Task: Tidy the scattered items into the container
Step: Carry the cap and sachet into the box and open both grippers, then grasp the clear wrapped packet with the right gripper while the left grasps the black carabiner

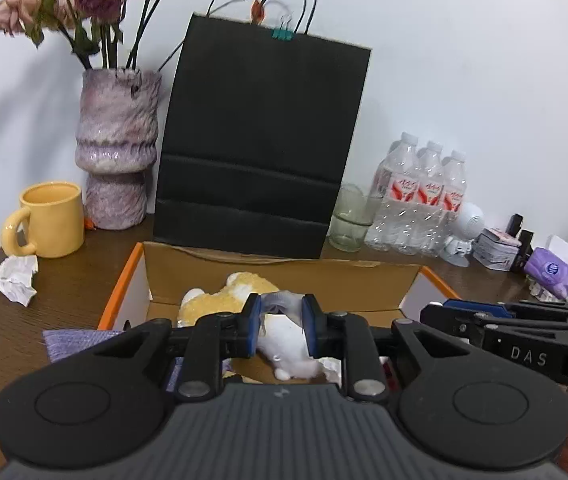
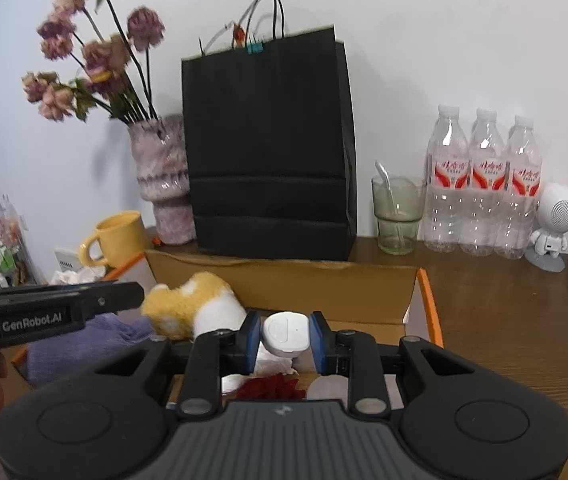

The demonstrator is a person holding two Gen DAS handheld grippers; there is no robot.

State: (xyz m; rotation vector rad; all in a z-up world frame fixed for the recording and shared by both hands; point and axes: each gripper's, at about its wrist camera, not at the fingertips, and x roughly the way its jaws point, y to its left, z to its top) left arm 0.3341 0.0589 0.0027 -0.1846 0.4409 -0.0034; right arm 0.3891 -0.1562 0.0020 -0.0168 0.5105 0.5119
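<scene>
Gripping white plush (image 1: 284,336) – left gripper (image 1: 282,326); right gripper (image 2: 286,336) clamped on white case (image 2: 286,334) over box (image 2: 284,280).

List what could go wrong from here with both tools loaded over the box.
1. The left tool pinches a soft white-grey item only at its top, so it could slip out.
2. The right tool, carrying a white case, sits close to the left one above the cardboard box; they might collide when releasing.
</scene>
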